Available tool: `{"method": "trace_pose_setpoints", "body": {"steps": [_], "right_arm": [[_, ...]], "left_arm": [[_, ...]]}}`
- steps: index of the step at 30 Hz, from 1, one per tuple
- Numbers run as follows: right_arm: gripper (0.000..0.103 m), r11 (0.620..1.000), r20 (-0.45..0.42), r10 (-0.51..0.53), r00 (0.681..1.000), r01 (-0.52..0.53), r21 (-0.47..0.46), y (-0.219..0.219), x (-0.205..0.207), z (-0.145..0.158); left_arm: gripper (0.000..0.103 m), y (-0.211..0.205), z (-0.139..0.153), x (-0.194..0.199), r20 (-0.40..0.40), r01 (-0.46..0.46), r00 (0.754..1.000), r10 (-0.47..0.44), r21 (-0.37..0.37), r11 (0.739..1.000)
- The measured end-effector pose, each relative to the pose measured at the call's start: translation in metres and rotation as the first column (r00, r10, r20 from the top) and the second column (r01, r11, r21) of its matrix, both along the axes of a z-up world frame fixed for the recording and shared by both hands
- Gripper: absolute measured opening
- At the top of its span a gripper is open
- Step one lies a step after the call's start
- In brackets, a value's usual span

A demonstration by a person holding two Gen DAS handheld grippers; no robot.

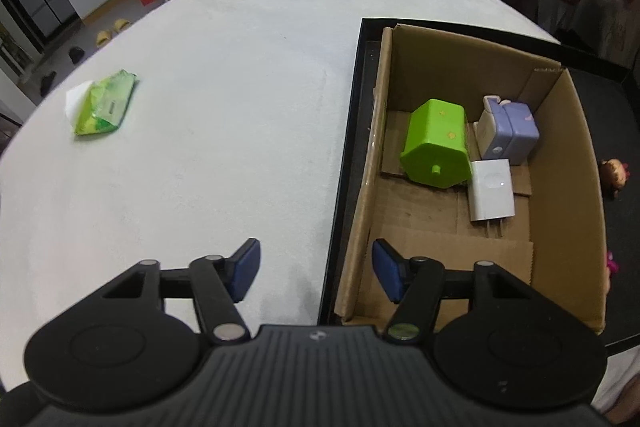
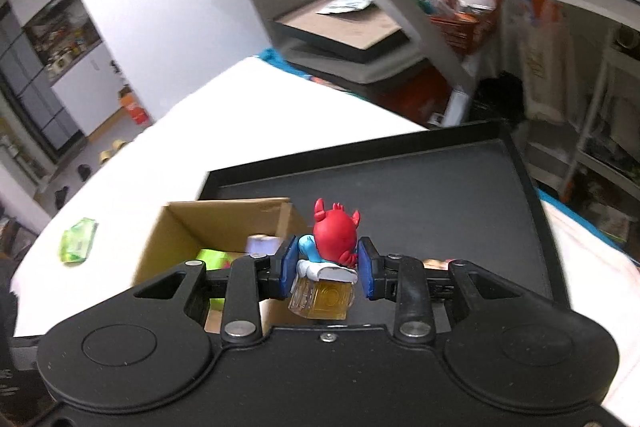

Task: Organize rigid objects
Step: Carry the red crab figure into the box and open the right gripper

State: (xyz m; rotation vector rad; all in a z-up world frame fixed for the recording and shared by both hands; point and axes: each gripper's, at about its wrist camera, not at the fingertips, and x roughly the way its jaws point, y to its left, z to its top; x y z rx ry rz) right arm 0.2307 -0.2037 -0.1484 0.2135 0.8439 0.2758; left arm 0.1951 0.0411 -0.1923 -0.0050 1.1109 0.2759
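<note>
Toys and chargers go in the cardboard box point(image 1: 560, 163), and the box sits inside a black tray point(image 1: 348, 131) on my white counter point(image 1: 224, 75).

My right tool point(image 2: 327, 271) is closed on a little toy figure point(image 2: 334, 239). The toy has a red head, a blue body and a clear yellow block at the bottom. Both blue pads point(image 2: 289, 267) press on its sides. I hold it up in the air, above the tray, and the box is at about 9 o'clock from the toy in the right view.

My left tool point(image 1: 316, 269) is open wide and holds nothing. Its left pad hangs over the counter. Its right pad hangs over the near end of the box.

In the box I see three things close together at the far end. A green plastic house point(image 1: 436, 143) lies on its side. A purple and white plug point(image 1: 508, 133) is just beside it, at 3 o'clock. A white charger point(image 1: 492, 191) lies flat in front of the plug, touching the green house.

A green pack of tissues point(image 1: 104, 103) lies on the counter, well apart from the tray, at 9 o'clock from the box.

Another small toy point(image 1: 614, 173) lies on the black tray outside the box, at 3 o'clock.
</note>
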Motion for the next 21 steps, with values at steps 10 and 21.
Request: {"method": "trace_pose_setpoints", "body": {"steps": [10,21], "right_arm": [[0.031,0.99,-0.021,0.142,0.99,-0.142,-0.018,0.066,-0.008,0.0],[0.031,0.978,-0.086,0.207,0.975,-0.209,-0.015,0.113,-0.01,-0.016]], "left_arm": [[0.032,0.011,-0.001,0.001,0.021,0.032,0.999,-0.03,-0.124,0.992],[0.011,0.018,-0.001,0.0,0.013,0.037,0.999,-0.035,-0.241,0.97]]}}
